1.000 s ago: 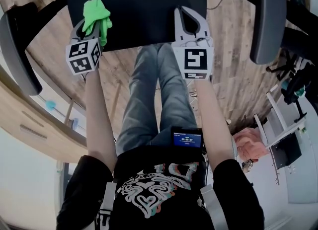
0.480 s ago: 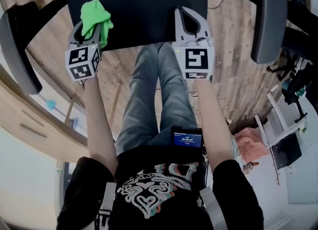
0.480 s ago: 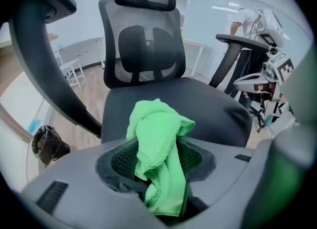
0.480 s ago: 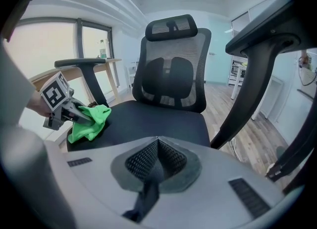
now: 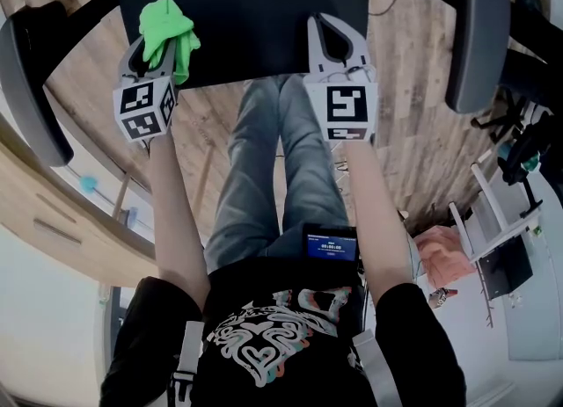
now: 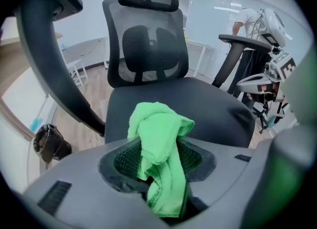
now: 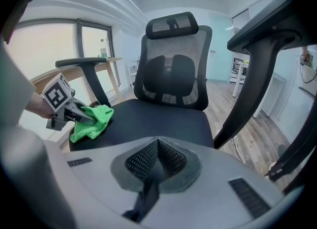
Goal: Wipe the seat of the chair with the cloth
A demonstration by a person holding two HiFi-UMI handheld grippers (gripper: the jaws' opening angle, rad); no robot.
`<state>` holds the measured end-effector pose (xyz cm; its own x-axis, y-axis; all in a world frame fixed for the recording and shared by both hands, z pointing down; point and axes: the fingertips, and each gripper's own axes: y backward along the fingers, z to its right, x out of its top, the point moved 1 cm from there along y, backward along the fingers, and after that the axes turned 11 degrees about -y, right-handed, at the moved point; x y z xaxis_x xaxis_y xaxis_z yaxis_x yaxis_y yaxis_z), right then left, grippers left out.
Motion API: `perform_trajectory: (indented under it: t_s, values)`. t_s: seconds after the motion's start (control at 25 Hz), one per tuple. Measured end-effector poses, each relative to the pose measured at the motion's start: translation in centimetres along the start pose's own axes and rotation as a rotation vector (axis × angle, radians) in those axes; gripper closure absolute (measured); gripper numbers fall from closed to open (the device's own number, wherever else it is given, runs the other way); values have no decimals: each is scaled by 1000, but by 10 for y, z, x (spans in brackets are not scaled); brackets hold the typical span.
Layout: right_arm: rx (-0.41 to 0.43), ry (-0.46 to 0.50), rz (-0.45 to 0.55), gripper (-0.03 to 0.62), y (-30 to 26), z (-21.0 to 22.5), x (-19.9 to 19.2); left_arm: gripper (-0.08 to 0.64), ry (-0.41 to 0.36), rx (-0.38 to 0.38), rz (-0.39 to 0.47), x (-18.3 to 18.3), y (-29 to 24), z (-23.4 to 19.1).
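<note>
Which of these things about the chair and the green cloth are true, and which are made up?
1. The left claw is pinching the green cloth. True.
2. The right claw is holding a cloth too. False: it is shut with nothing in it.
3. The chair's seat is black. True.
4. The cloth is spread flat in the middle of the seat. False: it is bunched up in the left claw, at a front corner of the seat.
5. The chair has a headrest on top of its mesh back. True.
</note>
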<state>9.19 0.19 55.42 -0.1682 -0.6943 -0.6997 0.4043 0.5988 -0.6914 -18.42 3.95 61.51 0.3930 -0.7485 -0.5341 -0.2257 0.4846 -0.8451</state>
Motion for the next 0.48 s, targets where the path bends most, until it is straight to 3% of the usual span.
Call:
perform_trajectory:
  t_s: [0.24,0.48]
  values:
    - [4,7,7,592,4,0,5,437,6,26,-19,1,-8,-8]
    - [2,-1,8,592,4,1,6,451,-87,16,-83,2,-21,-6]
